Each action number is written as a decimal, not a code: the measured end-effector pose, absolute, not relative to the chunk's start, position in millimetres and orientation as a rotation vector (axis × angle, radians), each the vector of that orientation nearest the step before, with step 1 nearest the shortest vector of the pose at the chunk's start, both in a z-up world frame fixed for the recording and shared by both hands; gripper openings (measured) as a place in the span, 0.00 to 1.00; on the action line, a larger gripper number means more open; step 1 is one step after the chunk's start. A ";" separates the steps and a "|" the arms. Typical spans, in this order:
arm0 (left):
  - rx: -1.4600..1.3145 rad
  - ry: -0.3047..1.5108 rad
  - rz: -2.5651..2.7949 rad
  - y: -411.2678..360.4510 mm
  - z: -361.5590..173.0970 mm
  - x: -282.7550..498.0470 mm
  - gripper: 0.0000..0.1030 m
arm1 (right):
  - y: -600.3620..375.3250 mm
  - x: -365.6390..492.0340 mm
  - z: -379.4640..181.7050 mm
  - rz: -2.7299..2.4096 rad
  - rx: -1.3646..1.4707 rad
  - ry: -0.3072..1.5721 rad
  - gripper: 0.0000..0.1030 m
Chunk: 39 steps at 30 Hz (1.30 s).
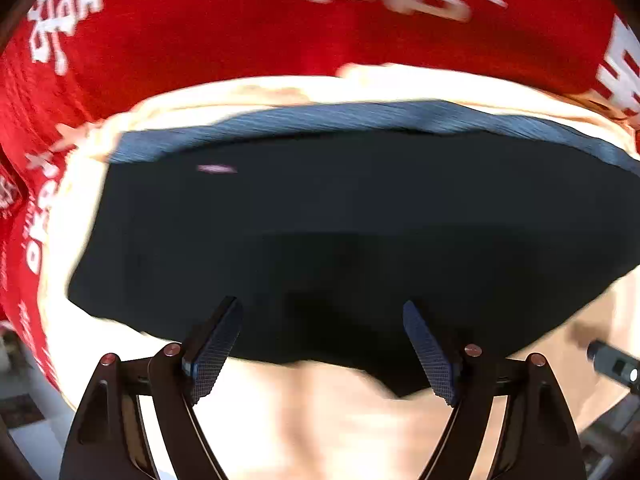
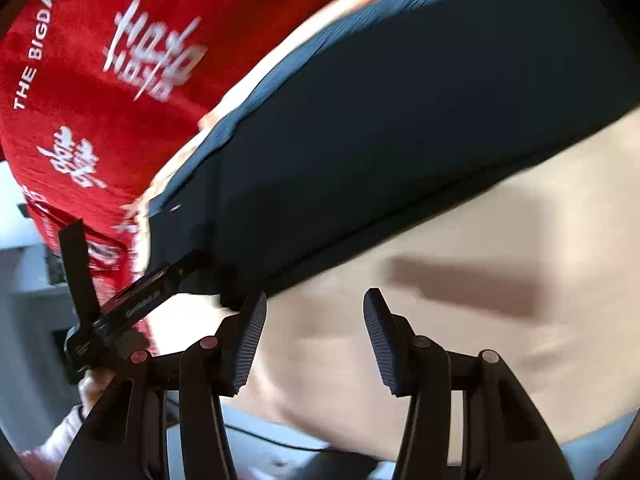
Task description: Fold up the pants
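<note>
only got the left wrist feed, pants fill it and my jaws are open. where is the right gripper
Observer: The right gripper is open too, with nothing between its fingers, over bare beige surface beside the folded dark pants.
Operator: can it see my gripper
Observer: Yes, the left gripper shows at the near corner of the pants; whether it touches the cloth cannot be told.
Operator: any text on the red cloth
Observer: The red cloth reads THE BIGDAY along its far edge in the right wrist view.
</note>
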State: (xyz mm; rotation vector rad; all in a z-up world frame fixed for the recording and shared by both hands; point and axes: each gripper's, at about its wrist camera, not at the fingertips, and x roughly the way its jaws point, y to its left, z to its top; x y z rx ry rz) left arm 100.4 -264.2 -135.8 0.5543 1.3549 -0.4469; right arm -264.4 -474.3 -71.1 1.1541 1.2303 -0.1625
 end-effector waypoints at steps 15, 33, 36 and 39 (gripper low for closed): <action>0.509 1.336 -0.436 -191.9 -159.1 175.5 0.81 | -381.7 -197.4 -103.9 -0.123 1.241 1.132 0.53; 0.795 1.228 -0.546 -211.8 -171.1 94.4 0.82 | -376.6 -220.5 -109.3 -0.187 1.263 1.192 0.13; 0.705 1.292 -0.521 -211.2 -157.7 108.6 0.82 | -387.1 -220.6 -90.4 -0.175 1.171 1.246 0.22; 0.600 1.287 -0.518 -204.3 -132.8 134.2 0.82 | -408.0 -217.3 -55.9 -0.184 0.998 1.240 0.22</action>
